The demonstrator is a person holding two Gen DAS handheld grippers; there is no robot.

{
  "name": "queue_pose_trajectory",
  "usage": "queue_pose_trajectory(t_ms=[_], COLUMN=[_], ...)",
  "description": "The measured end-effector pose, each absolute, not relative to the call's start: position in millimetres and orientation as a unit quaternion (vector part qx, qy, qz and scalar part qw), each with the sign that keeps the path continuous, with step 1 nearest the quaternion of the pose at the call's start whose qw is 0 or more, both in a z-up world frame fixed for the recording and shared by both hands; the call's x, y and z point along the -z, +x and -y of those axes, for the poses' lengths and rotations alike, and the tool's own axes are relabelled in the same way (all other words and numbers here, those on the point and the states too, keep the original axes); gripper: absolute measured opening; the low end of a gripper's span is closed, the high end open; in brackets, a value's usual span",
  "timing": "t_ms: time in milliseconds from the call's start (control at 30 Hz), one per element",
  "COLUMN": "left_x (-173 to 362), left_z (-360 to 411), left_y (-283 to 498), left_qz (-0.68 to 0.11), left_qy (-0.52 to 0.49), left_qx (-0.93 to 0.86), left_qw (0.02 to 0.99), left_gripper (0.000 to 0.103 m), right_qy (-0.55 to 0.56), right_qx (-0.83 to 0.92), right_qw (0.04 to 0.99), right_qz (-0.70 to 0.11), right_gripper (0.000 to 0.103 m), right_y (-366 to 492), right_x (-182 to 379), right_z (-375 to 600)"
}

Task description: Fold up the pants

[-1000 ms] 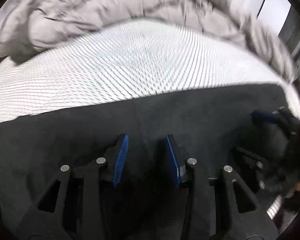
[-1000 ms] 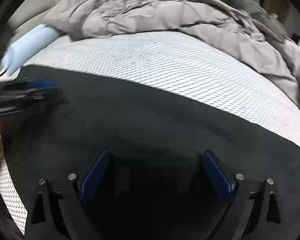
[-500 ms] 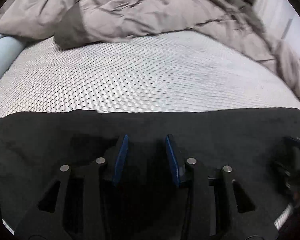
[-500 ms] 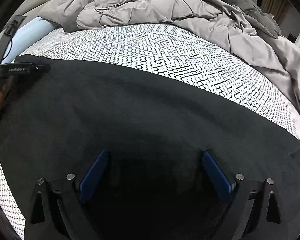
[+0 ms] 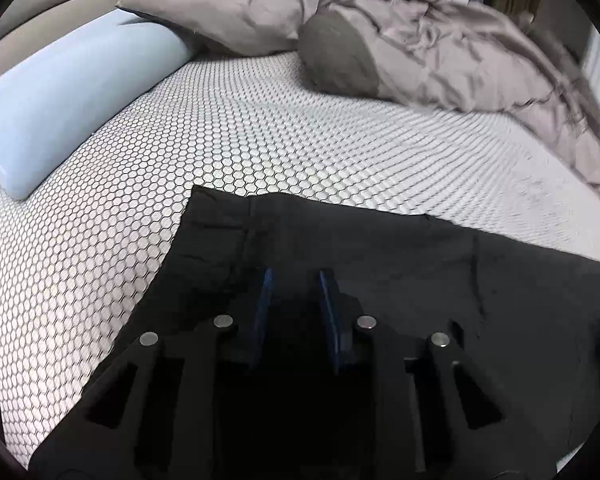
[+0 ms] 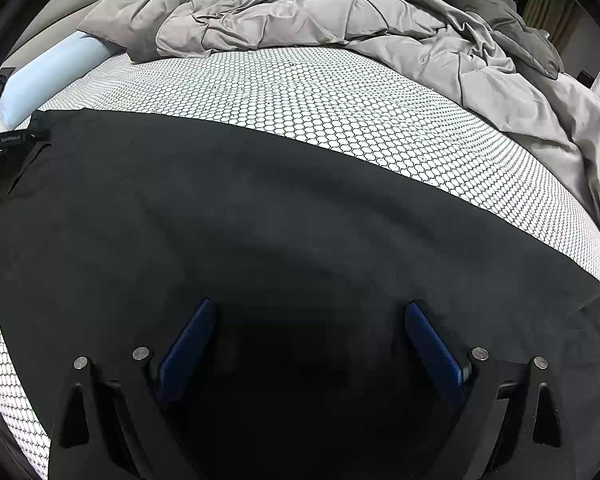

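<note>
Black pants [image 6: 260, 216] spread flat across the honeycomb-patterned mattress [image 6: 320, 96], filling the near half of the bed in the right wrist view. Right gripper [image 6: 310, 344] low over the dark cloth, blue pads [image 6: 188, 344] splayed wide, nothing between them. Left gripper [image 5: 296, 308] parked above the waistband end of the pants [image 5: 380, 264], 2 blue pads [image 5: 265, 304] parted by a narrow gap; black cloth behind that gap, hard to tell whether any of it is pinched. Seam lines and a square corner of the garment just ahead of the left fingers. Left tool [image 6: 8, 142] also glimpsed at the far left edge in the right wrist view, sitting at the pants' corner. Pale blue bolster [image 5: 64, 108] along the left side, well apart from the pants. Grey duvet [image 6: 300, 8] rumpled along the far side of the bed, grey pillow [image 5: 236, 4] beside the bolster.
</note>
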State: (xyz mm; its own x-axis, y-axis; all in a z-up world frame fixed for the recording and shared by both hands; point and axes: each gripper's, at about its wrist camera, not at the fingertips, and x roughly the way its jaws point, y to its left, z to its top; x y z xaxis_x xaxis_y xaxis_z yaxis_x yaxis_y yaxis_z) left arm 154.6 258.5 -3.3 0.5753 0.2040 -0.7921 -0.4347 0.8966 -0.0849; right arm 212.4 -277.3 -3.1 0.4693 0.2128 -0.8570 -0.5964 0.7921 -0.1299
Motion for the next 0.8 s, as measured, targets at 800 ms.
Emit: queue_pose_trajectory(t_ms=[800], left_x=[-16.8], left_z=[-227.8], left_y=[69.1], left_qz=[-0.447], left_qy=[-0.094], left_qx=[-0.166], left_qw=[0.874], left_gripper=[0.022], right_qy=[-0.211], right_qx=[-0.25], right_qw=[0.833], right_qz=[-0.445], right_gripper=[0.097], right_y=[206.0], right_x=[1.5], right_z=[278.8])
